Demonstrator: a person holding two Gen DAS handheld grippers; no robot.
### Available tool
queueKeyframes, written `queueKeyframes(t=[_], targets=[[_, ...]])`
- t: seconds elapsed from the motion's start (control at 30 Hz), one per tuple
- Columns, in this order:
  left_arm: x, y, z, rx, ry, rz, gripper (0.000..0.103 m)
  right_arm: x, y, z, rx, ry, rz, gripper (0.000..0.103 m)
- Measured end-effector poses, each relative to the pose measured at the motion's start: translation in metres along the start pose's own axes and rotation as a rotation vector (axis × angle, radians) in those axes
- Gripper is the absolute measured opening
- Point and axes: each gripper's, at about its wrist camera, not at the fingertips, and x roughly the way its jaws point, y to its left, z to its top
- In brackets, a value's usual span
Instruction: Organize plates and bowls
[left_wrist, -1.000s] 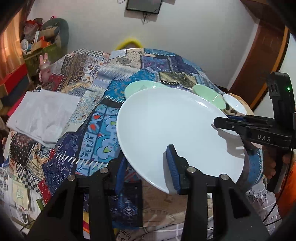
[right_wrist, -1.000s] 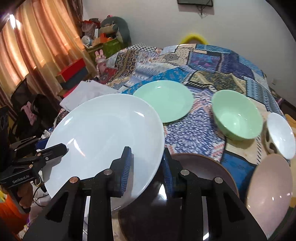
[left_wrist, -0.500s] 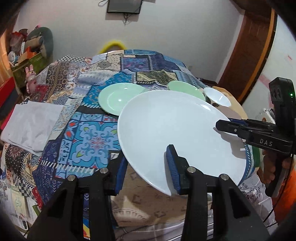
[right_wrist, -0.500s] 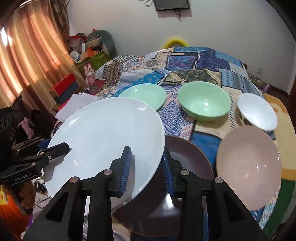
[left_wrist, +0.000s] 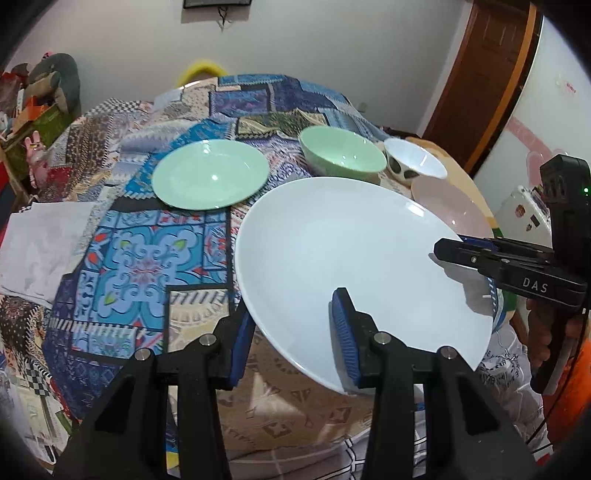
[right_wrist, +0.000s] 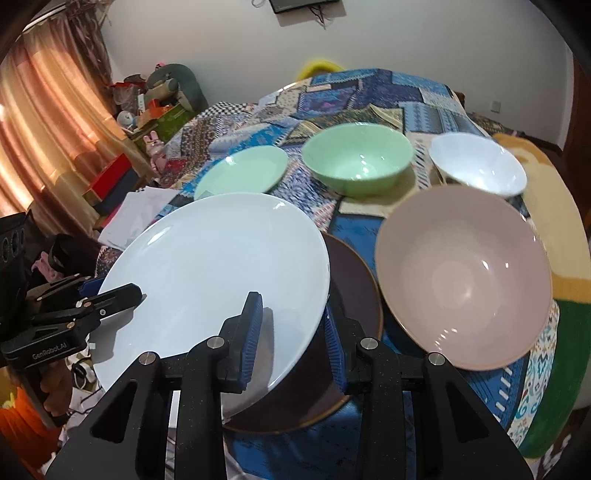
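A large white plate (left_wrist: 351, 258) (right_wrist: 214, 266) hangs tilted over the table's near edge, held at two rims. My left gripper (left_wrist: 291, 310) is shut on its near rim. My right gripper (right_wrist: 291, 310) is shut on the opposite rim, and in the left wrist view the right gripper (left_wrist: 458, 251) shows at the plate's right. The white plate covers the left part of a dark brown plate (right_wrist: 354, 280). On the table stand a pink bowl (right_wrist: 461, 273), a green bowl (right_wrist: 358, 158), a white bowl (right_wrist: 476, 166) and a green plate (right_wrist: 243, 170).
A patchwork cloth (left_wrist: 140, 258) covers the round table. A white sheet (left_wrist: 40, 243) lies at its left edge. Curtains (right_wrist: 44, 122) and cluttered shelves (right_wrist: 155, 110) stand left, and a wooden door (left_wrist: 480, 81) stands right. A hand (left_wrist: 543, 332) grips the right tool.
Both grippers have carried the white plate to the right along the table's near edge. It now overlaps the brown plate, and the pink and white bowls have come into fuller view.
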Motion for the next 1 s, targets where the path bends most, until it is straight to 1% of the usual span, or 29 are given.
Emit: queueKeyframes(t=[0.3, 0.47, 1.0], targets=[[0.027, -0.008, -0.003, 0.008, 0.064, -0.010, 0.042, 0.008, -0.017, -0.015, 0.047, 0.037, -0.006, 0.030], [0.035, -0.011, -0.004, 0.015, 0.078, -0.009, 0.042, 0.010, -0.023, -0.019, 0.067, 0.052, -0.007, 0.030], [0.060, -0.003, -0.004, -0.020, 0.136, -0.028, 0.042, 0.010, -0.026, -0.020, 0.057, 0.048, -0.030, 0.030]])
